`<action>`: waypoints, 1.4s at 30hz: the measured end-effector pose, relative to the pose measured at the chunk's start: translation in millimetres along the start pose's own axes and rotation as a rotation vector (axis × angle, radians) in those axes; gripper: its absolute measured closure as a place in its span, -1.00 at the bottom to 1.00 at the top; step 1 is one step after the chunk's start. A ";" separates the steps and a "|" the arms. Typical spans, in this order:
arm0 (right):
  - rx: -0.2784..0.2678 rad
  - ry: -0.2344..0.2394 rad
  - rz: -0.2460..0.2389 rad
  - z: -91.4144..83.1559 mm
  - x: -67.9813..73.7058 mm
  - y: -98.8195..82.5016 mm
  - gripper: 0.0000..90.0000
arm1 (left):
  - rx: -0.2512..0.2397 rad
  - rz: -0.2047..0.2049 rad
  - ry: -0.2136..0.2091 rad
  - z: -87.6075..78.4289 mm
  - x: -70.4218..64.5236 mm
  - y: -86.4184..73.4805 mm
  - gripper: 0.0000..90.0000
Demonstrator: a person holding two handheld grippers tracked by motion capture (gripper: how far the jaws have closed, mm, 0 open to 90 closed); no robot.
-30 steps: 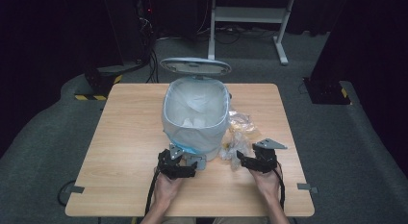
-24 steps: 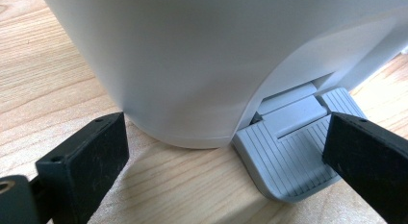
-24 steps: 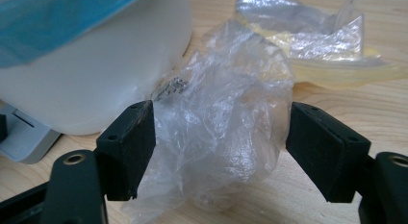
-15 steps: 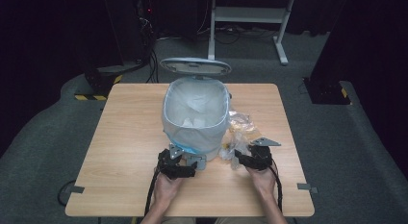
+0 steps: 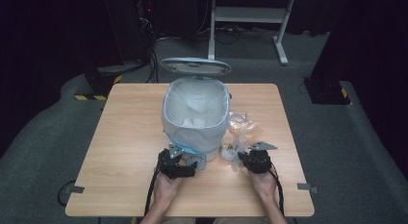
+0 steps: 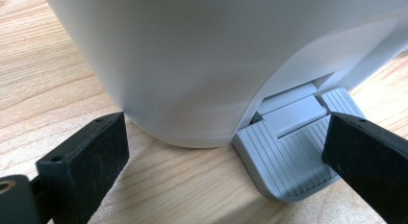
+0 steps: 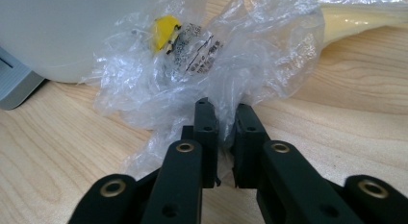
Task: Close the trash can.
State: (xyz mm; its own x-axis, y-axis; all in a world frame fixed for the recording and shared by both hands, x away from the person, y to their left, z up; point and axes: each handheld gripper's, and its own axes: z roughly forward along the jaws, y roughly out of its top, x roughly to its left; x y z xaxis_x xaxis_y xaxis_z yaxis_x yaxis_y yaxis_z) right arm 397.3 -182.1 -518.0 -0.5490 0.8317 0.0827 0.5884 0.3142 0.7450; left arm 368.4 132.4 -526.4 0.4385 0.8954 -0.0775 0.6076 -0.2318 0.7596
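Step in hand: judged as binning litter. R side picked up a wrapper while L side kept the pedal down, lid stood up.
Bin: white pedal bin (image 5: 195, 118) w/ liner stood mid-table (image 5: 130, 137), lid (image 5: 195, 66) raised at the back, mouth clear.
Pedal: grey ribbed pedal (image 6: 293, 161) at bin's near foot, low to the wood.
L gripper: left gripper (image 5: 179, 162) sat at the pedal, jaws spread wide; in left gripper view one jaw lay over pedal's edge, other beside bin wall. Gripped nothing; looked like pressing, not pinching.
R gripper: right gripper (image 7: 225, 119) had just been closing; jaws now pinched together on clear plastic wrapper (image 7: 202, 65), film caught betw. the pads.
Wrapper: on table just R of bin, touching its wall; yellow bit + printed label inside. Further crumpled bag (image 5: 243, 122) lay behind it.
Grip note: bite was only on a thin fold near film's edge, could slip or tear.
To do well: lift slow, check whole wrapper rises; keep L pressure steady so lid won't drop; carry over rim before letting go.
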 end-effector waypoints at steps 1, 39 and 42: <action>-0.004 0.002 0.000 -0.8 0.3 0.0 0.88 | 0.002 -0.004 -0.005 0.2 -0.1 -0.1 -0.94; -0.126 0.076 -0.013 -63.5 1.7 12.8 0.93 | 0.009 -0.020 -0.016 0.6 1.0 0.1 -0.94; -0.138 0.083 -0.025 -68.4 3.9 17.2 0.93 | 0.009 -0.021 -0.017 0.7 1.1 0.1 -0.94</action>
State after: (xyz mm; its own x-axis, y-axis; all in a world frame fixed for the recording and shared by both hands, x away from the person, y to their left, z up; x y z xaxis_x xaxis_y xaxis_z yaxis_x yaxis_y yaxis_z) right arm 364.7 -204.7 -459.6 -0.6128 0.7820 0.1135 0.4904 0.2637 0.8306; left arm 369.3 133.1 -526.8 0.4369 0.8934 -0.1048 0.6229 -0.2165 0.7517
